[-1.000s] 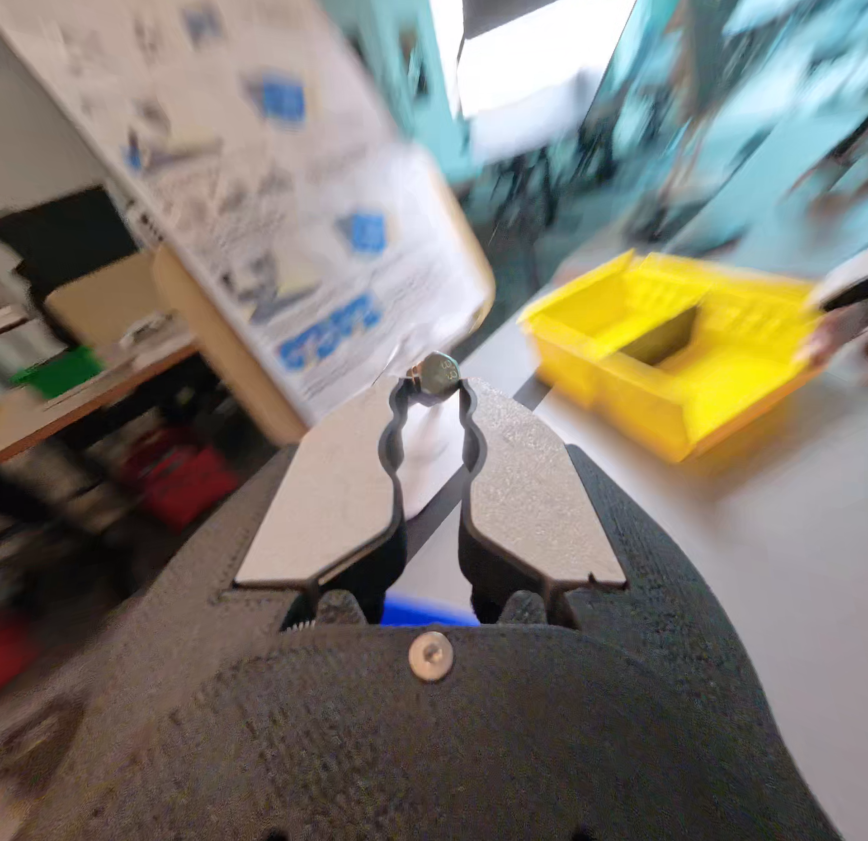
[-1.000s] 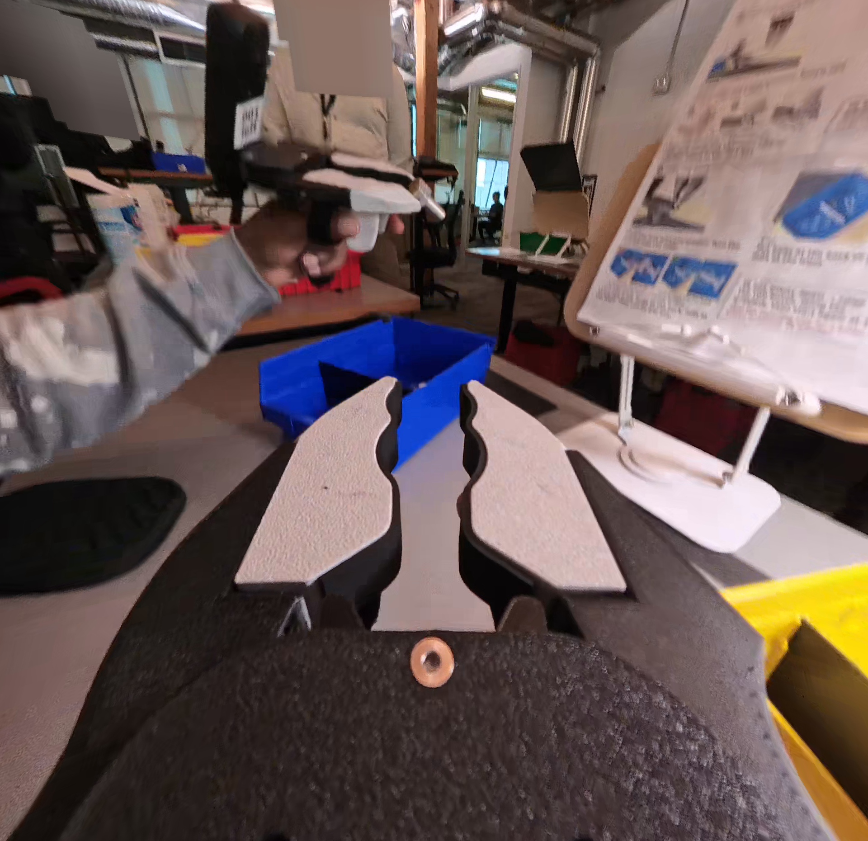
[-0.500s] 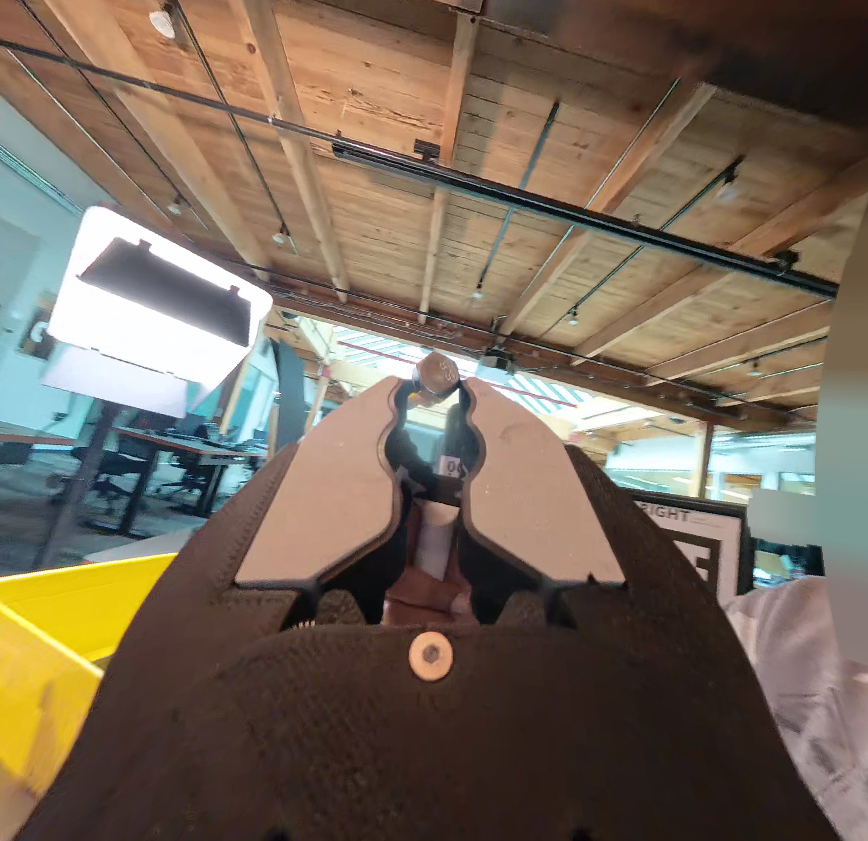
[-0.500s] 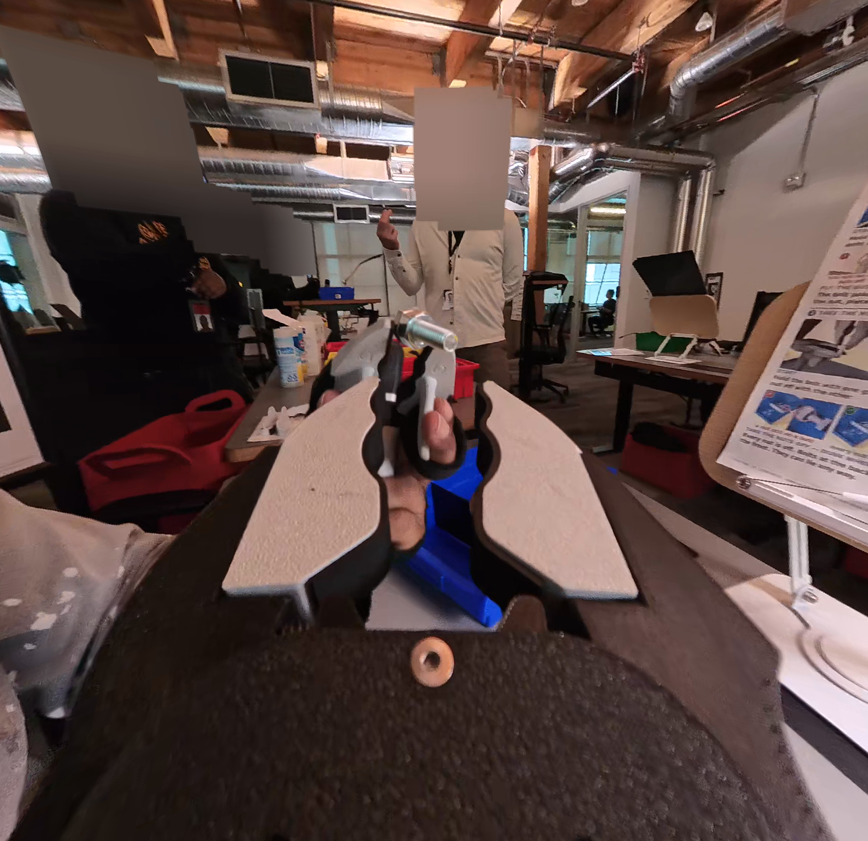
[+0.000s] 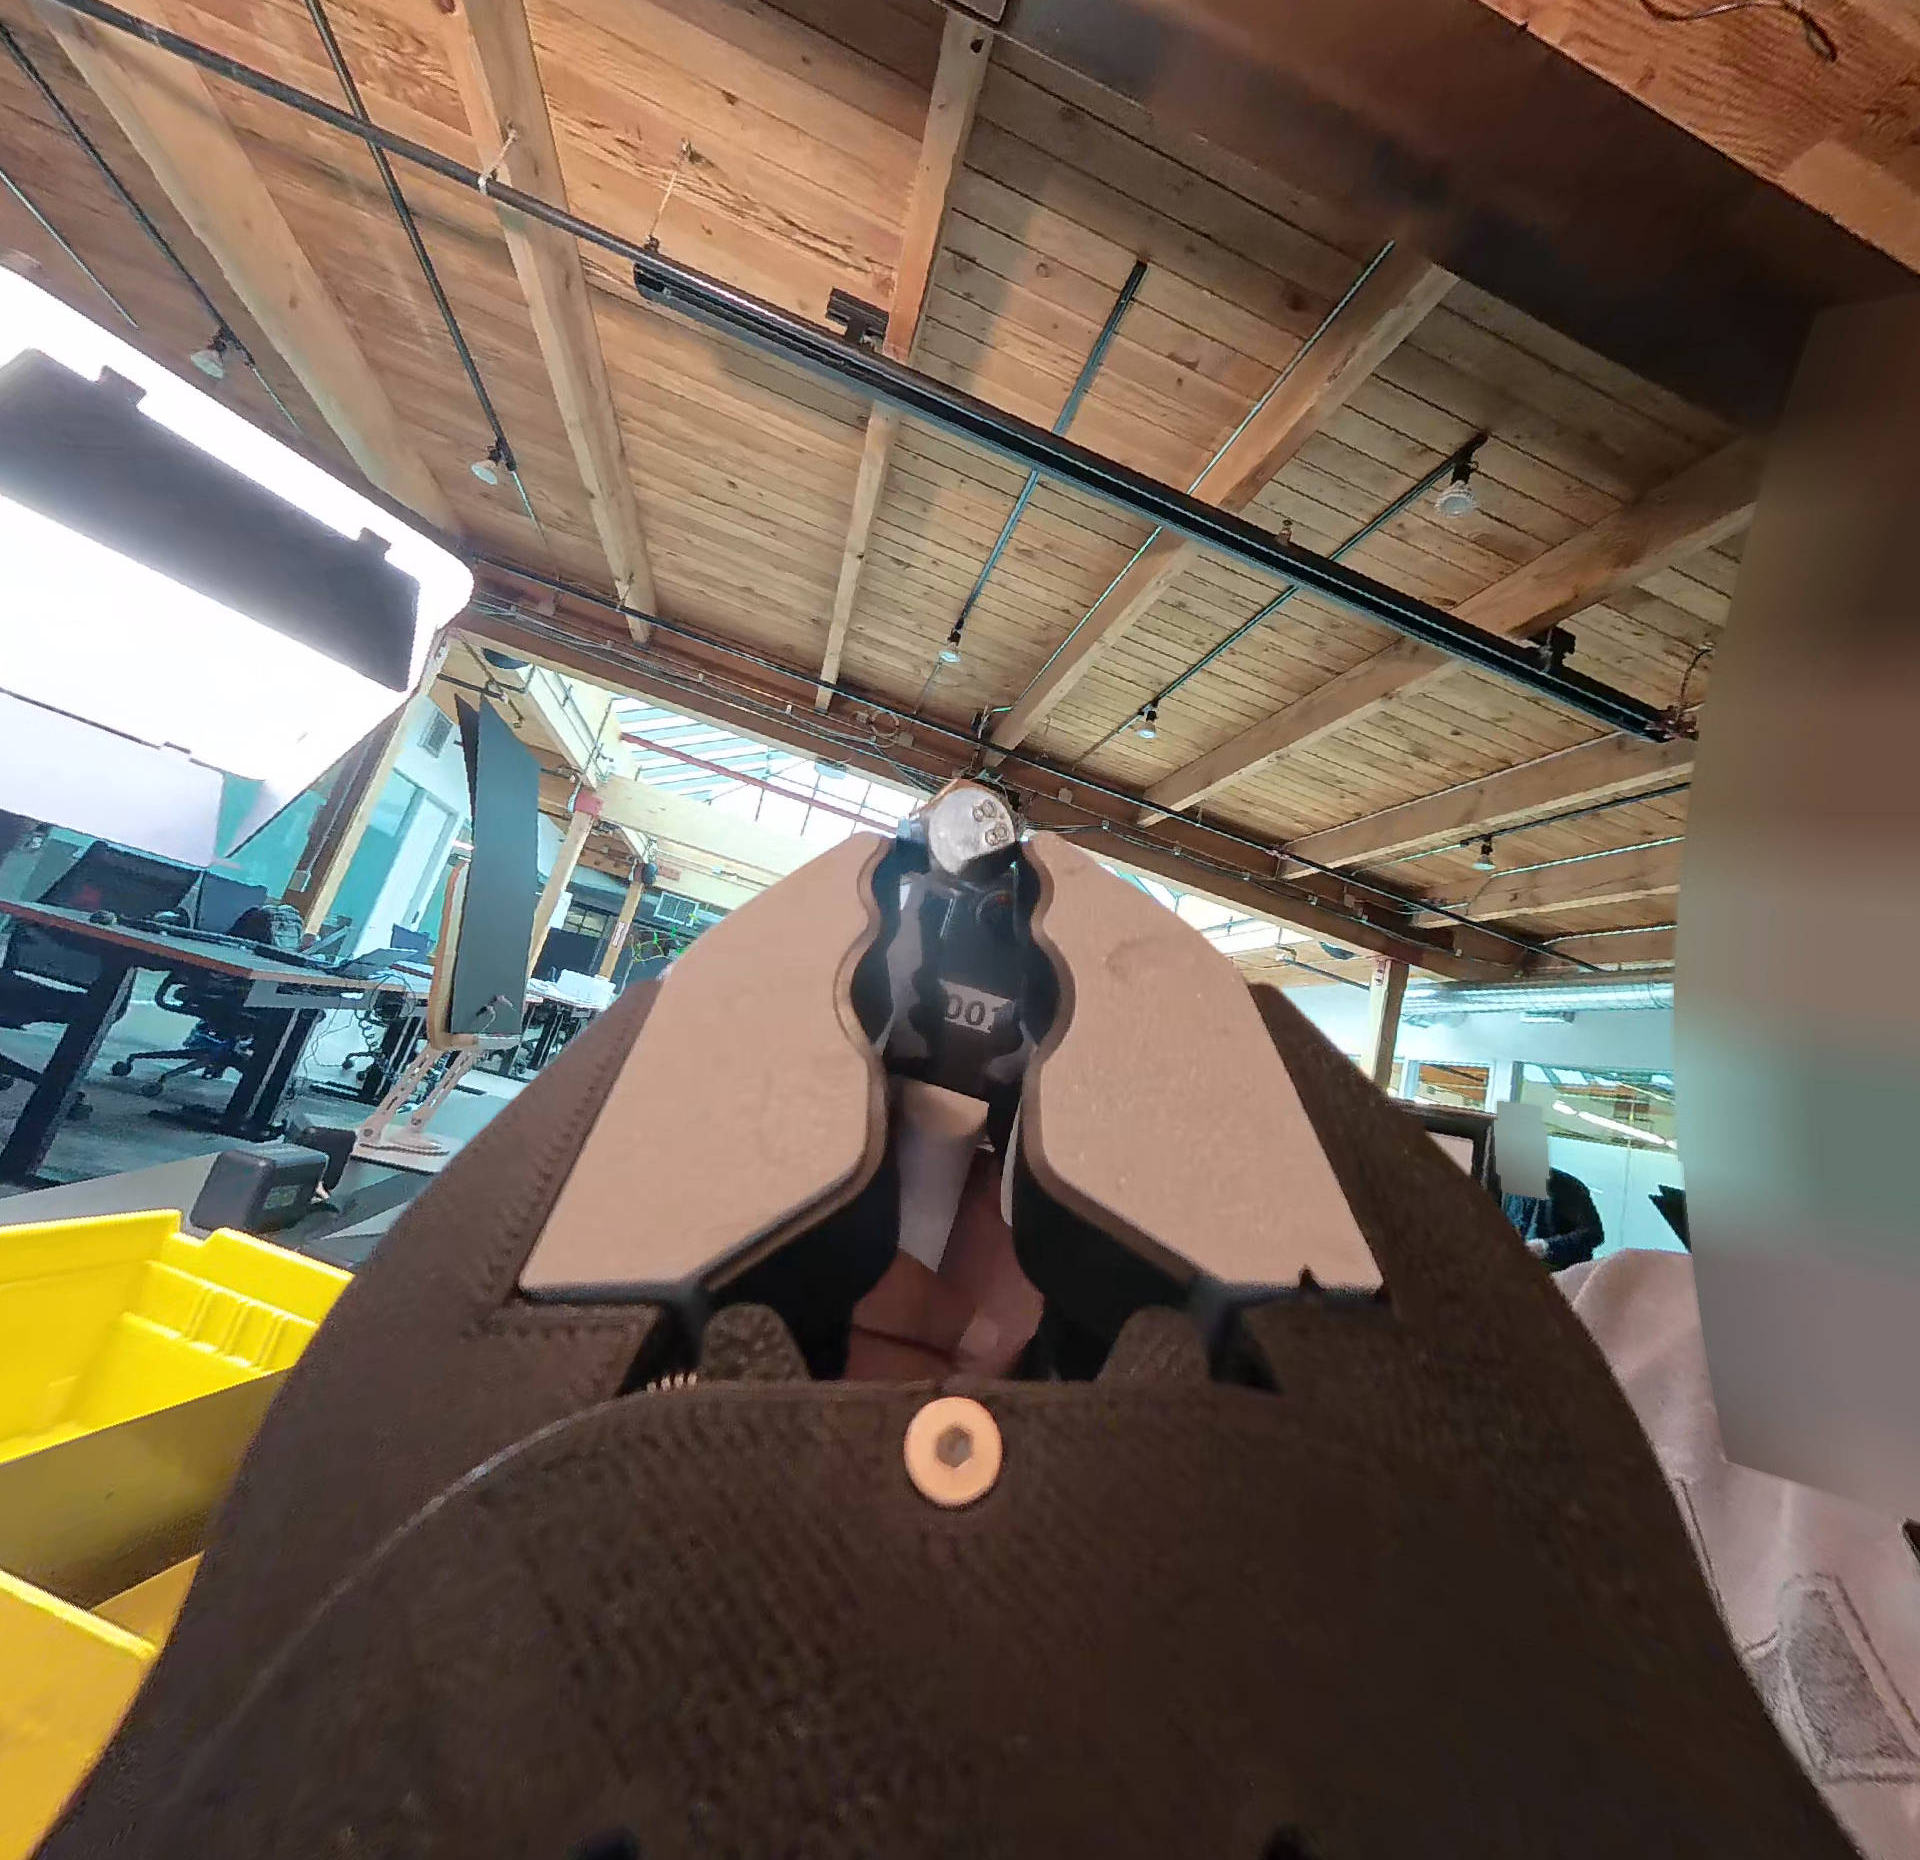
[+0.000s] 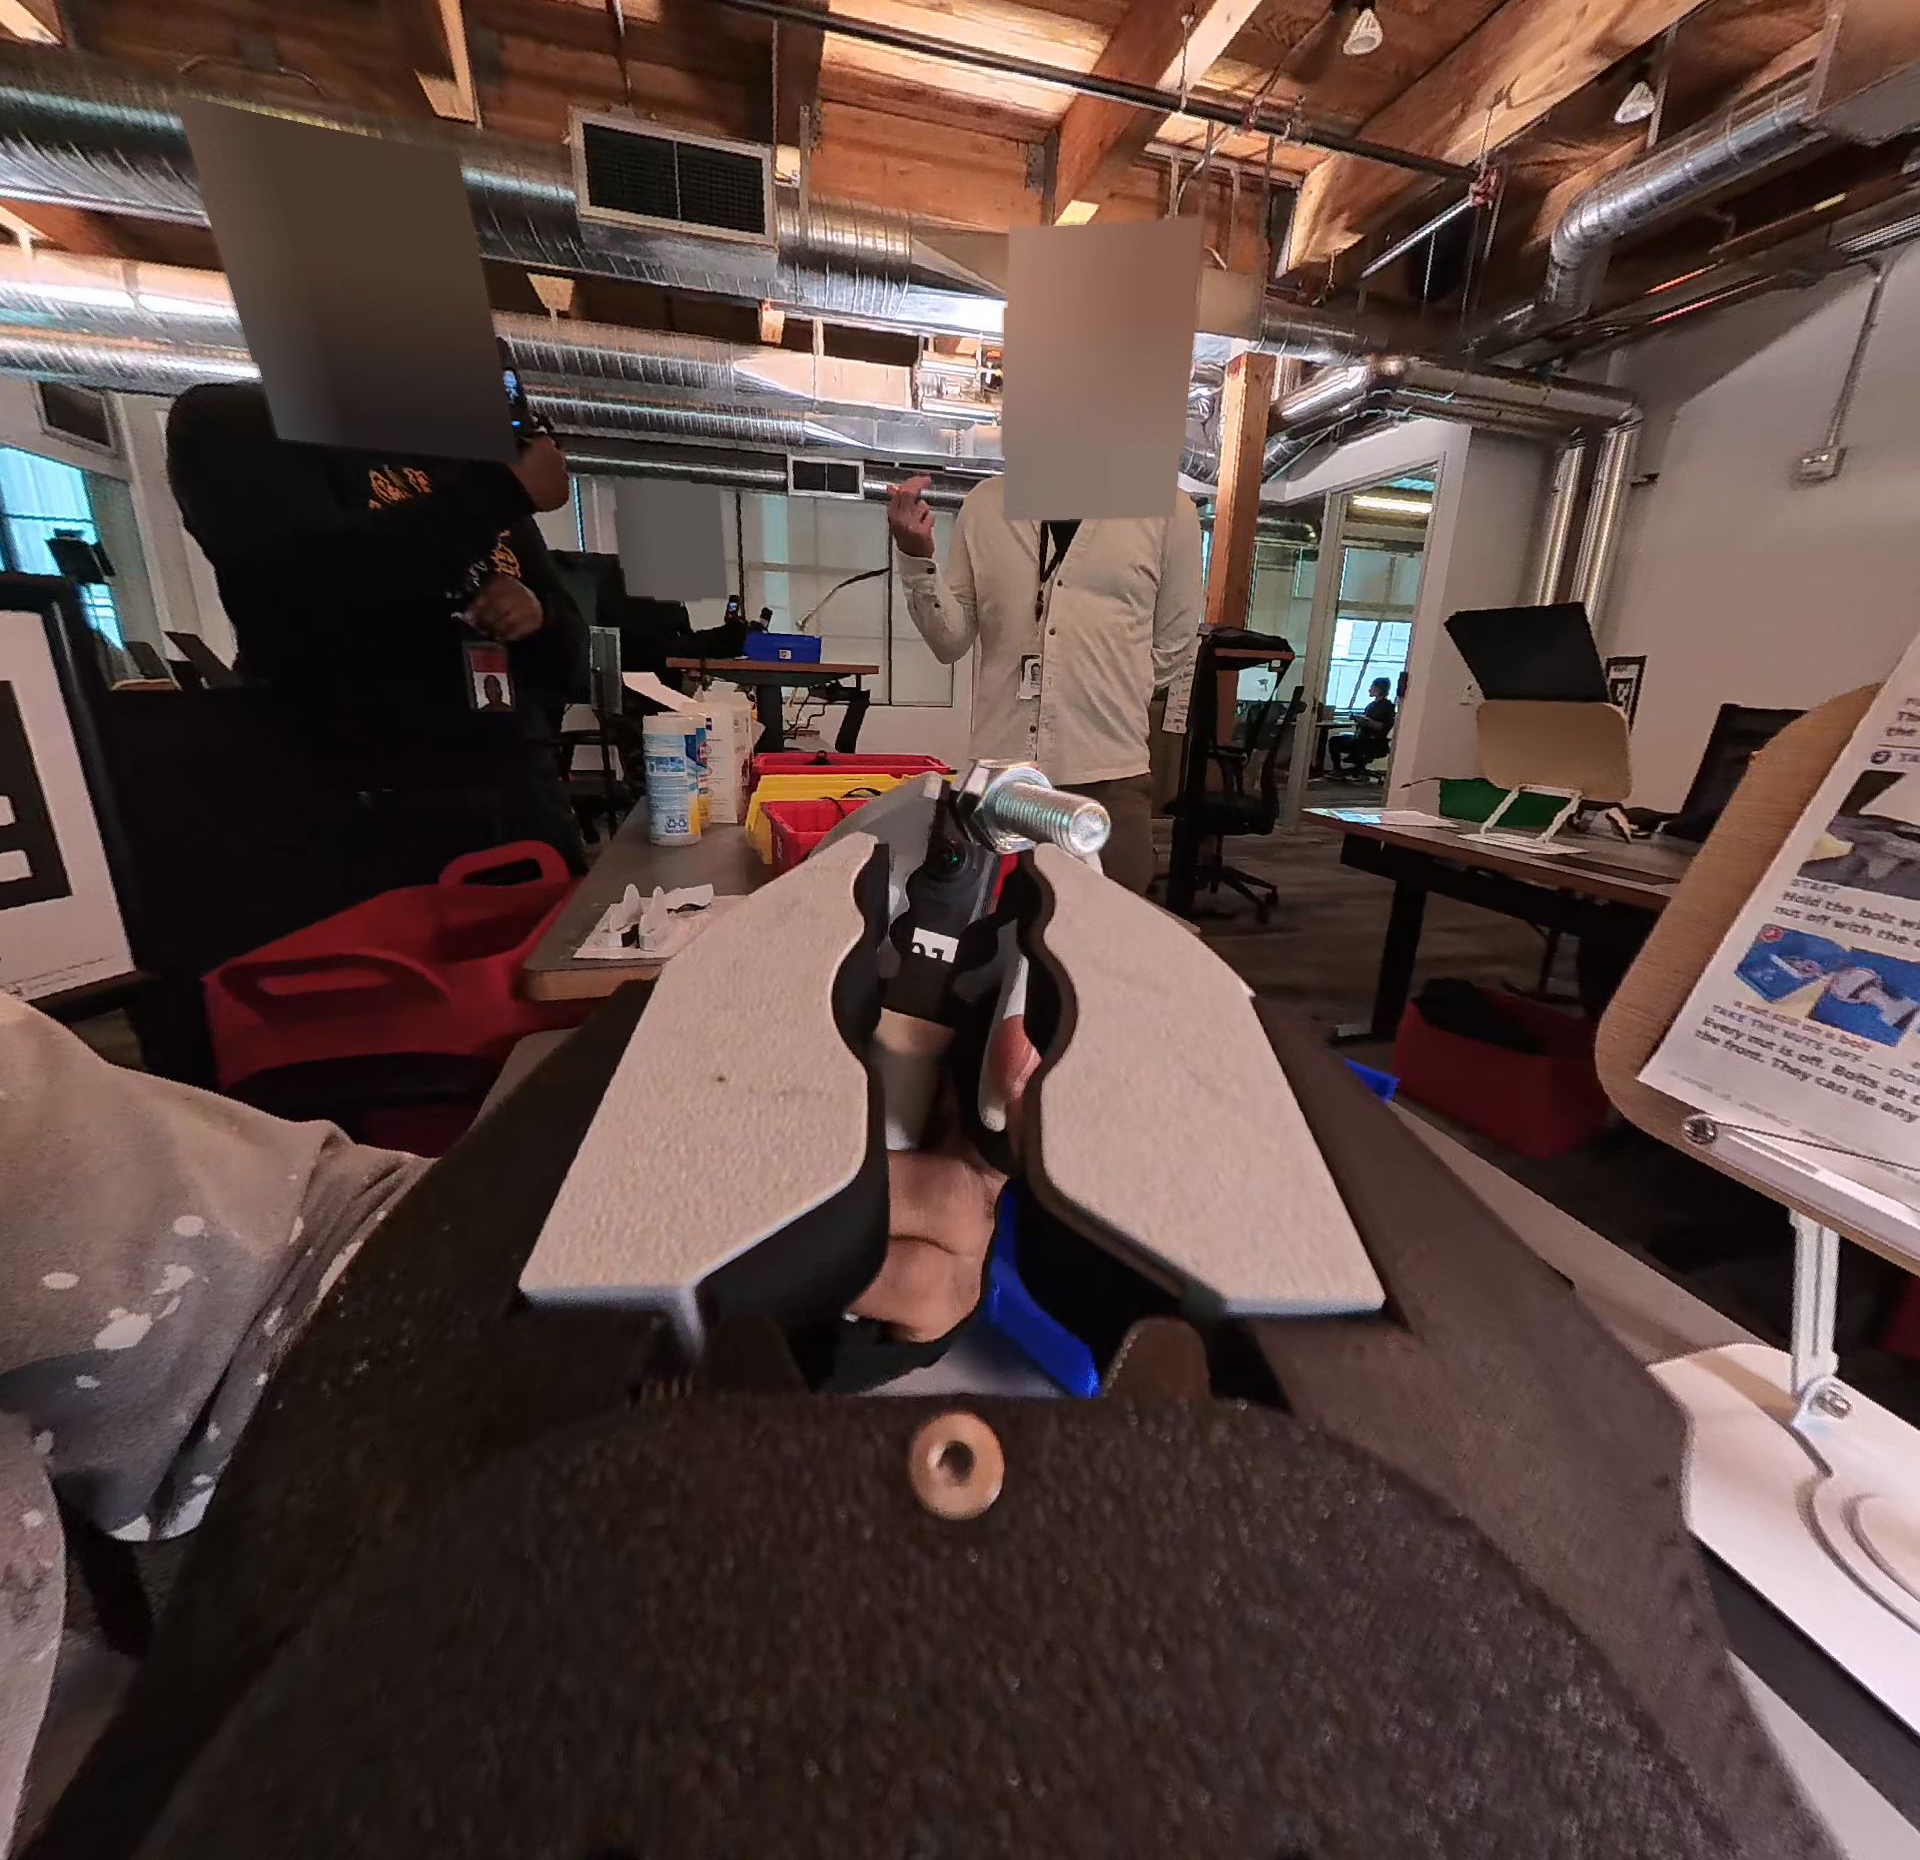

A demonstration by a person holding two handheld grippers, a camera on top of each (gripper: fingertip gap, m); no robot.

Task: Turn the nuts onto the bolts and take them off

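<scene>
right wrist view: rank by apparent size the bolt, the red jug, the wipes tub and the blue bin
1. red jug
2. wipes tub
3. bolt, which looks about as big as the tub, so these two are unsure.
The blue bin is mostly hidden behind the right gripper, so I leave it unranked.

Both pictures are bright and mostly sharp. In the left view a big light panel [image 5: 197, 605] glows so white that it washes out that side. Straight ceiling beams [image 5: 540, 283] look bent near the edges. The yellow bin [image 5: 114, 1332] at the corner is a bit blurry. In the right view, small ceiling lamps [image 6: 1363, 31] shine and daylight comes through far windows [image 6: 1361, 647].
</scene>
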